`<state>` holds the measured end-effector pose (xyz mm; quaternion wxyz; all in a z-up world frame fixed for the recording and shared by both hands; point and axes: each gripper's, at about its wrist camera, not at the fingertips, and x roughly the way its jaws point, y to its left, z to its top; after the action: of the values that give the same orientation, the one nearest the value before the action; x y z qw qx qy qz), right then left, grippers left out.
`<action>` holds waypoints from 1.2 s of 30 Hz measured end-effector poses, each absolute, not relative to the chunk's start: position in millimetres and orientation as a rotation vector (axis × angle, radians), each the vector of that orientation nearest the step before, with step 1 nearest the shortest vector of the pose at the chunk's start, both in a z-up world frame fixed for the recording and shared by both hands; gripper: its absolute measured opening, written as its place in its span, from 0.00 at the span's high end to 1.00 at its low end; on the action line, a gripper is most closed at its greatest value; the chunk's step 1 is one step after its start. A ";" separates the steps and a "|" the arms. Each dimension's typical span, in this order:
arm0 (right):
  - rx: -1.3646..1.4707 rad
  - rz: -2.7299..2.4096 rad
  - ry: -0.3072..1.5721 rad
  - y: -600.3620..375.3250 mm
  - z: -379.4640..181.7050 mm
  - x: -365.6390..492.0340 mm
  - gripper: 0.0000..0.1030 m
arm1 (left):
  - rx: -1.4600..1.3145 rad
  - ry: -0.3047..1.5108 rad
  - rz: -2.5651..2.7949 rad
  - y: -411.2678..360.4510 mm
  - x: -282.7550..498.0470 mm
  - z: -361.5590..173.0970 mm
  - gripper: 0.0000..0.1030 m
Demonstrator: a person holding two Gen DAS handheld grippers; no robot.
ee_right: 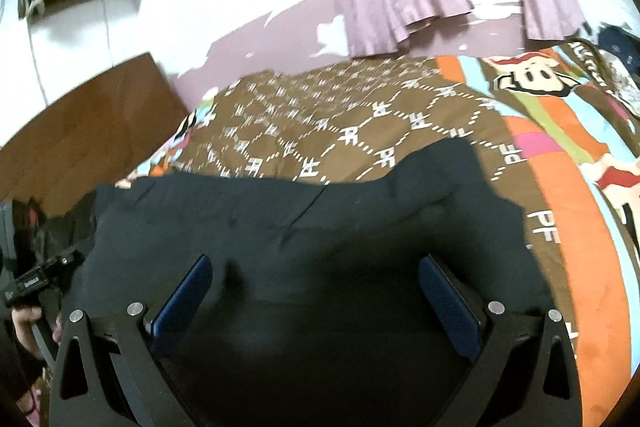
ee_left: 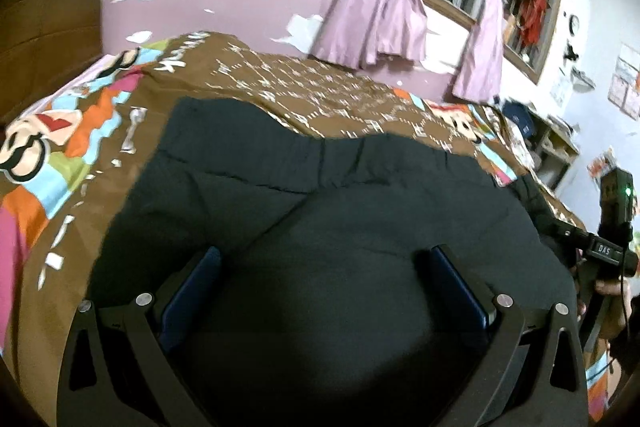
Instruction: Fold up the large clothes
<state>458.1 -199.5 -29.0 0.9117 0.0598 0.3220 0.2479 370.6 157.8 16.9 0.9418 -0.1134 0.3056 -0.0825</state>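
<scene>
A large dark garment (ee_left: 320, 203) lies spread flat on the brown patterned bedspread (ee_left: 320, 87). It also shows in the right wrist view (ee_right: 312, 223). My left gripper (ee_left: 326, 259) hangs over its near left part, jaws wide open, nothing between the blue pads. My right gripper (ee_right: 316, 267) hangs over its near right part, also wide open and empty. The right gripper's body shows at the right edge of the left wrist view (ee_left: 600, 247). The left gripper's body shows at the left edge of the right wrist view (ee_right: 36, 279).
The bedspread (ee_right: 360, 115) has a colourful cartoon border (ee_right: 560, 131). Purple curtains (ee_left: 380, 15) hang at a window behind the bed. A wooden headboard (ee_right: 80, 131) stands at one side. A shelf with clutter (ee_left: 552, 143) stands beyond the bed.
</scene>
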 end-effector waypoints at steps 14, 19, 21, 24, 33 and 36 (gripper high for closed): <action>0.091 0.384 0.641 -260.7 -15.5 458.0 0.00 | -0.414 0.679 0.016 225.4 340.7 13.9 0.01; 0.135 0.333 0.703 -279.6 -33.4 457.3 0.00 | -0.581 0.756 -0.026 246.6 342.9 -6.0 0.01; 0.151 0.339 0.731 -282.6 -40.2 456.1 0.00 | -0.593 0.770 -0.042 247.7 344.7 -8.0 0.01; 0.156 0.359 0.801 -282.4 -54.9 459.8 0.00 | -0.611 0.788 -0.066 247.7 344.5 -12.7 0.01; 0.267 0.450 0.924 -289.2 -81.2 467.3 0.00 | -0.660 0.788 -0.110 250.9 343.4 -22.1 0.01; 0.282 0.465 0.937 -289.9 -82.2 467.6 0.00 | -0.669 0.791 -0.124 251.9 343.8 -23.6 0.01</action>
<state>467.6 -289.9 -82.2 0.8569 0.1341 0.4458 0.2214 343.8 251.9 -23.6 0.8670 -0.3196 0.3776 -0.0593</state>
